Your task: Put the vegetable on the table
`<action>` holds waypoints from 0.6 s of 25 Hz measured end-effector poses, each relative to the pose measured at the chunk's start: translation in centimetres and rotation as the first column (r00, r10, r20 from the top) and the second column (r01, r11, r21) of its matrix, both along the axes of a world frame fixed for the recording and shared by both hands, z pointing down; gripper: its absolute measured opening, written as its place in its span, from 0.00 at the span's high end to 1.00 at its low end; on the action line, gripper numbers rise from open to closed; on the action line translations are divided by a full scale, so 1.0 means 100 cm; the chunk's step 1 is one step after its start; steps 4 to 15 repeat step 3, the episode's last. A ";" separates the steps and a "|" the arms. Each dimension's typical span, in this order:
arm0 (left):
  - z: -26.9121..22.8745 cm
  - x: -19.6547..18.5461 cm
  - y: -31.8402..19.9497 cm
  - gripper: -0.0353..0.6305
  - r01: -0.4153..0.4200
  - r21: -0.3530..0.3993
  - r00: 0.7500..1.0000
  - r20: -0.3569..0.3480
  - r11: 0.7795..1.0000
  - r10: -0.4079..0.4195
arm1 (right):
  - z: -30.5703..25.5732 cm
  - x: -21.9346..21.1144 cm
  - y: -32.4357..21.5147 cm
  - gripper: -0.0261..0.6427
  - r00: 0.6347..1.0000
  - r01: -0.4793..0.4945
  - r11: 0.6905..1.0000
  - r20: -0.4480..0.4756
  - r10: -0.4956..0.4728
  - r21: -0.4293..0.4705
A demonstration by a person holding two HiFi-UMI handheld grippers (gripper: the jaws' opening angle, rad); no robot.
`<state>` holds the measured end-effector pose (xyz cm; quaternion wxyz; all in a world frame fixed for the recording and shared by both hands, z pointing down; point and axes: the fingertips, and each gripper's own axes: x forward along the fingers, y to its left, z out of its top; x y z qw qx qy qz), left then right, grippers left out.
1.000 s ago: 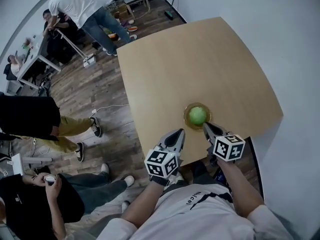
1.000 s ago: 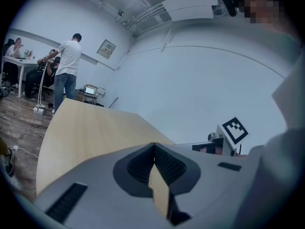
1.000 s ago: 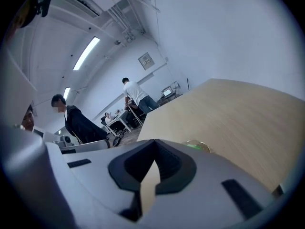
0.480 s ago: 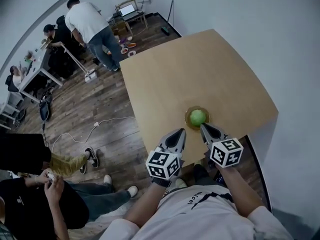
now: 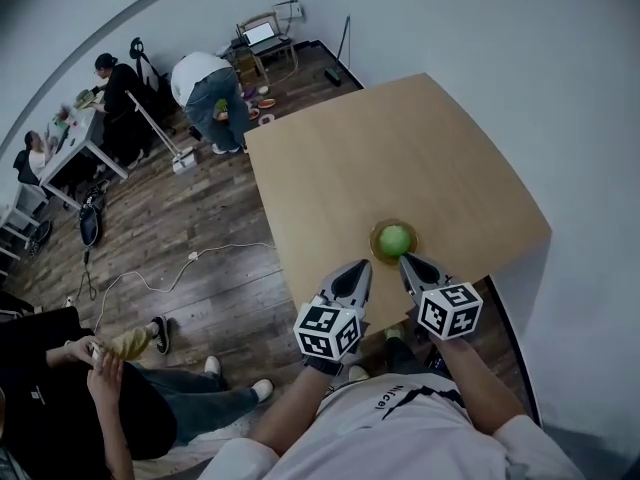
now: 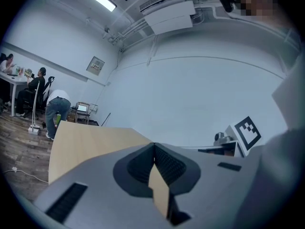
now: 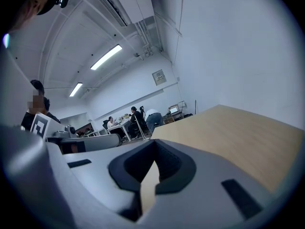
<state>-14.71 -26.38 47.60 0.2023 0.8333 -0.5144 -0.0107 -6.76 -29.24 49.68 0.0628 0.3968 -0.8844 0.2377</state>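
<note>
While one green vegetable (image 5: 395,238) sits in one dish (image 5: 374,236), left tool (image 5: 358,266), right tool (image 5: 408,261), both closed, empty

Legible text: none certain. White shirt (image 5: 400,423) of the person holding the grippers, 6 o'clock in the head view: one short line of small dark letters on the chest, too small and skewed to read. Marker cube (image 5: 325,330) of the left gripper (image 5: 358,268) and its twin on the right gripper (image 5: 406,260): black-and-white square patterns only. Wall plaque (image 6: 96,66), 10 o'clock in the left gripper view: framed, content unreadable.
</note>
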 end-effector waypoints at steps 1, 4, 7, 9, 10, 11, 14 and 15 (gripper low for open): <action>-0.001 0.000 0.001 0.93 0.001 0.001 1.000 0.001 1.000 -0.001 | -0.002 0.000 0.001 0.94 1.000 0.001 1.000 -0.001 -0.001 0.002; -0.004 0.000 0.003 0.93 0.003 0.003 1.000 0.002 1.000 -0.003 | -0.005 -0.001 0.003 0.94 1.000 0.004 1.000 -0.003 -0.004 0.009; -0.004 0.000 0.003 0.93 0.003 0.003 1.000 0.002 1.000 -0.003 | -0.005 -0.001 0.003 0.94 1.000 0.004 1.000 -0.003 -0.004 0.009; -0.004 0.000 0.003 0.93 0.003 0.003 1.000 0.002 1.000 -0.003 | -0.005 -0.001 0.003 0.94 1.000 0.004 1.000 -0.003 -0.004 0.009; -0.004 0.000 0.003 0.93 0.003 0.003 1.000 0.002 1.000 -0.003 | -0.005 -0.001 0.003 0.94 1.000 0.004 1.000 -0.003 -0.004 0.009; -0.004 0.000 0.003 0.93 0.003 0.003 1.000 0.002 1.000 -0.003 | -0.005 -0.001 0.003 0.94 1.000 0.004 1.000 -0.003 -0.004 0.009; -0.004 0.000 0.003 0.93 0.003 0.003 1.000 0.002 1.000 -0.003 | -0.005 -0.001 0.003 0.94 1.000 0.004 1.000 -0.003 -0.004 0.009; -0.004 0.000 0.003 0.93 0.003 0.003 1.000 0.002 1.000 -0.003 | -0.005 -0.001 0.003 0.94 1.000 0.004 1.000 -0.003 -0.004 0.009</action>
